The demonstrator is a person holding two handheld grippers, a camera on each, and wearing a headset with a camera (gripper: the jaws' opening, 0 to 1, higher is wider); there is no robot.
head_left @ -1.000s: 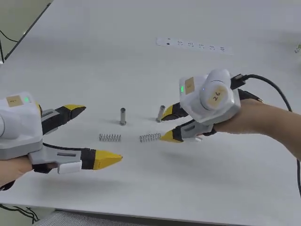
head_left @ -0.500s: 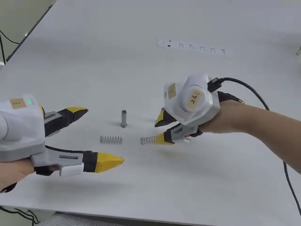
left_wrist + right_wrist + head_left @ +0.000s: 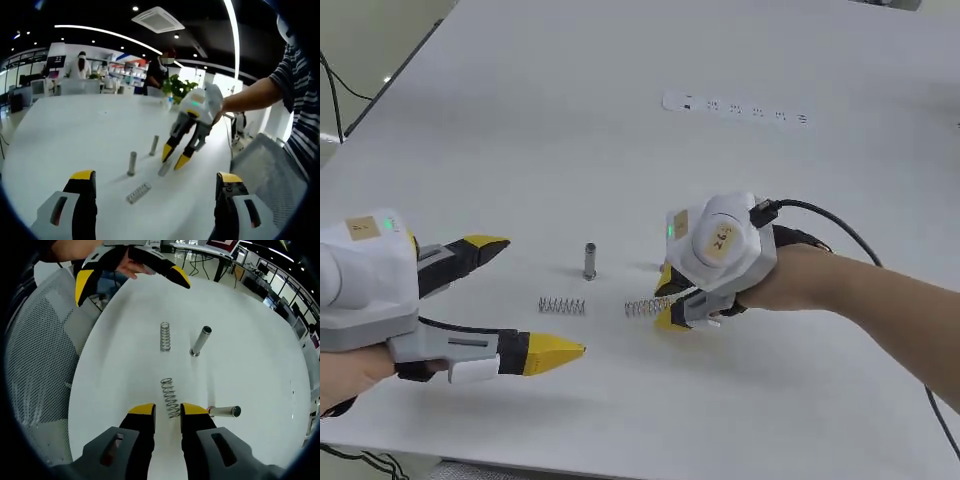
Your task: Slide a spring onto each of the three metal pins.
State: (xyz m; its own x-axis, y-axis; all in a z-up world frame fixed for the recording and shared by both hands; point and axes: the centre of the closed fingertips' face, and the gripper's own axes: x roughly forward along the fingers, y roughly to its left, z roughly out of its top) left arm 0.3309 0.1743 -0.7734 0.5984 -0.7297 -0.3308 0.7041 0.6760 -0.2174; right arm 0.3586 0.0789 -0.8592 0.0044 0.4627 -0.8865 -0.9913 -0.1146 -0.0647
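Spring (image 3: 170, 396) lies on the white table (image 3: 620, 160) between the jaws of your right gripper (image 3: 167, 411).
The jaws stand narrowly parted around its near end, not pinching it; your left gripper (image 3: 523, 297) hovers spread wide, near a second spring (image 3: 561, 306) and an upright pin (image 3: 590, 260).

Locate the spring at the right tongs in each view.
Head view: spring at centre, just left of the right tongs.
Left gripper view: spring at centre, below the right tongs' yellow tips.
Right gripper view: spring low centre, between the tips.
Shared landmark: standing pin.
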